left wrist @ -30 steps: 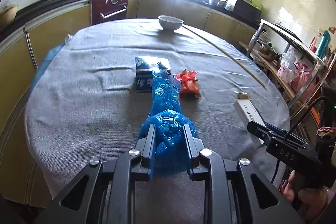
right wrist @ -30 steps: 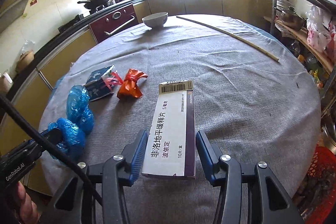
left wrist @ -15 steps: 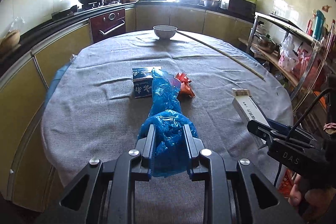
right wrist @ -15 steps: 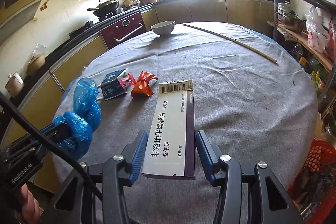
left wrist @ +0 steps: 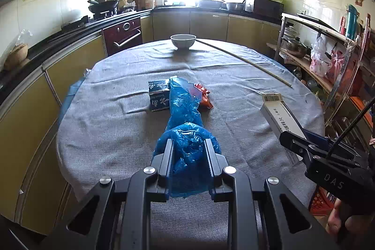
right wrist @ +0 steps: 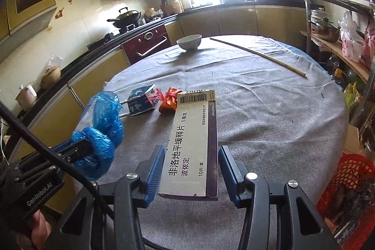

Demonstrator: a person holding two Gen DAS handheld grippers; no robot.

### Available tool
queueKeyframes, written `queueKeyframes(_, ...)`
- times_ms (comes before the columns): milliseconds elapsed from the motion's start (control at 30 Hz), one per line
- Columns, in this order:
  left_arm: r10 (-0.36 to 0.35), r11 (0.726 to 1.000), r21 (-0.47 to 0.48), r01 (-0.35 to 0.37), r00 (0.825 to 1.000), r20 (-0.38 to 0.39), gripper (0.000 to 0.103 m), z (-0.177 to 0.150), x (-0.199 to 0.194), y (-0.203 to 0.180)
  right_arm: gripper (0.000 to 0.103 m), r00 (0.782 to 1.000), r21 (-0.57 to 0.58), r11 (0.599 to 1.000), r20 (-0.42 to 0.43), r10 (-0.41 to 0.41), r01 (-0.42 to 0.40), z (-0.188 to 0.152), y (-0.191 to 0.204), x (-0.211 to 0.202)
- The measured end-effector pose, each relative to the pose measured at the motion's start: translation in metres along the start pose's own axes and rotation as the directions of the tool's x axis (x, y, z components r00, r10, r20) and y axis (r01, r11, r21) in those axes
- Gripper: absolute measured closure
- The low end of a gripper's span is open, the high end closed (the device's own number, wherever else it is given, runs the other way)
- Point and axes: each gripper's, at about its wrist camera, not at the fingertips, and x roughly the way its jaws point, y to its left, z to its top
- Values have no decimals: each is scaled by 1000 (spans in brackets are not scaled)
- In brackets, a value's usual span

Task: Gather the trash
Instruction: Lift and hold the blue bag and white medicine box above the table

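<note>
My left gripper [left wrist: 188, 144] is shut on a crumpled blue plastic bag [left wrist: 185, 114], whose loose end hangs forward above the grey-clothed round table [left wrist: 117, 109]. My right gripper [right wrist: 191, 151] is shut on a long white medicine box [right wrist: 194, 128] with a barcode at its far end, held off the cloth. The right wrist view has the bag [right wrist: 105, 114] and left gripper [right wrist: 77, 149] at its left. The box [left wrist: 279, 114] shows at right in the left wrist view. A dark blue carton [left wrist: 158, 95] and an orange-red wrapper [left wrist: 204, 97] lie mid-table.
A white bowl [left wrist: 183, 41] and a long thin stick [left wrist: 243, 60] lie at the table's far side. A red mesh basket [right wrist: 346, 179] with rubbish stands on the floor at right. A cluttered metal shelf [left wrist: 328, 57] stands at right; kitchen cabinets run along the left.
Both grippers have risen and drawn back from the table, each keeping its item. The carton and wrapper look farther away and have not moved.
</note>
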Motion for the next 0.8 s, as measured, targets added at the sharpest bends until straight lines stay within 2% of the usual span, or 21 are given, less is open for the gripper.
queueKeyframes(367, 16, 999, 29, -17, 1000, 26, 78, 3, -15, -8, 52, 999, -5, 1000, 34, 13, -13, 0, 2, -16)
queueKeyframes(800, 34, 996, 78, -36, 999, 22, 78, 2, -18, -27, 52, 998, 32, 999, 63, 30, -32, -2, -13, -28)
